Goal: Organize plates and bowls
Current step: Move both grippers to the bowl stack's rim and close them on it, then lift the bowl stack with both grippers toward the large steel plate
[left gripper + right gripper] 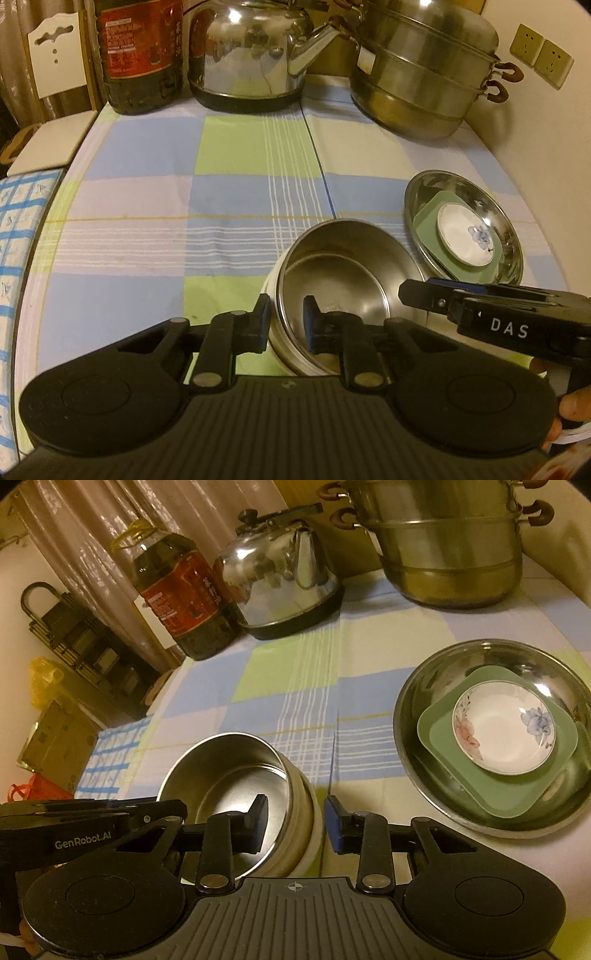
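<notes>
While both grippers sit low over the near edge of the checked tablecloth (pixel 229 155), the steel bowl (pixel 343 273) is the thing at risk. It's tilted, nested in a cream outer bowl (pixel 314 812), mouth tipped up off level.

Left gripper (pixel 286 325): fingers straddle the near wall of the bowl, one outside, one inside, looks pinched on the rim. Right gripper (pixel 297 821): fingers straddle the opposite wall, one inside, one outside the cream shell, but with a visible gap to the outer finger, so it reads as spread and not yet gripping.

Risks, as judgement:
- Thin slick steel rim, single pinch on one side; bowl could swivel or slip out if lifted before the right side closes.
- Inner steel bowl may slide out of the cream one, since they look loosely nested and already tilted.
- Two grippers close together on one bowl; they could knock each other.

A bit further out, to the right: big steel plate (pixel 424 686) holding a green square plate (pixel 498 790) with a small flowered dish (pixel 504 734) on top. Probably the stack target. Setting a bowl on it could skid the dish or tip the pile.

Far end: oil bottle (pixel 177 594), kettle (pixel 280 579), steamer pot (pixel 450 550), well apart from the action.
</notes>
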Motion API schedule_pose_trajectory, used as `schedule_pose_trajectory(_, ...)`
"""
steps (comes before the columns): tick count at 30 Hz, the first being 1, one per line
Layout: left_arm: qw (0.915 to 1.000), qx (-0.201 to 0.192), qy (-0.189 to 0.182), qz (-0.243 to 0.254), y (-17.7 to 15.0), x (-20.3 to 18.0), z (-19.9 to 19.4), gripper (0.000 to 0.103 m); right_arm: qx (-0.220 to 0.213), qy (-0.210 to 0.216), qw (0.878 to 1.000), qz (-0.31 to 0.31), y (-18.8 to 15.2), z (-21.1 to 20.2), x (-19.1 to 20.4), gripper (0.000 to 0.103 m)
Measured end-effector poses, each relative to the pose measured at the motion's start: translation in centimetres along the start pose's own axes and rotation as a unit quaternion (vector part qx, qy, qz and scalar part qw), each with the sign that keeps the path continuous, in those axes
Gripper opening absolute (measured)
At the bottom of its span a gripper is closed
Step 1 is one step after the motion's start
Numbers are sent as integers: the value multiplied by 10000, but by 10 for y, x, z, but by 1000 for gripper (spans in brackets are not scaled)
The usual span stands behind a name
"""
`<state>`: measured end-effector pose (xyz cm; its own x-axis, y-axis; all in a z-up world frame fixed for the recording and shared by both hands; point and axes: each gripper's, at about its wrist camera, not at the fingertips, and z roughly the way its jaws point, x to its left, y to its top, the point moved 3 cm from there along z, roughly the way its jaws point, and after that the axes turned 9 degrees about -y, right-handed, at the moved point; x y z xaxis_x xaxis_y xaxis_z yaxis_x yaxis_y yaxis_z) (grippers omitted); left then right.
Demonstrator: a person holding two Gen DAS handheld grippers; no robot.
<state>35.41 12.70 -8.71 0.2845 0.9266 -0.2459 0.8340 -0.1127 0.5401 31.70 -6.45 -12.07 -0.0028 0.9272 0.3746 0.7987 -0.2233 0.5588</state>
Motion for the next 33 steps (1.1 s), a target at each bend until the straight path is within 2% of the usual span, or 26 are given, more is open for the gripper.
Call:
schedule_pose_trajectory(15,9999,88,-16,147,6,7,7,11,257,-24,9997,-49,4,16,5,16)
schedule_pose_trajectory(22,9997,177,-65,125,6,10,12,10,246,-171,9995,-65,2,14,8,14)
schedule_pose_trajectory(33,9995,199,-77,242,5,8,16,10,206,-169,9996,11,-2,14,6,13)
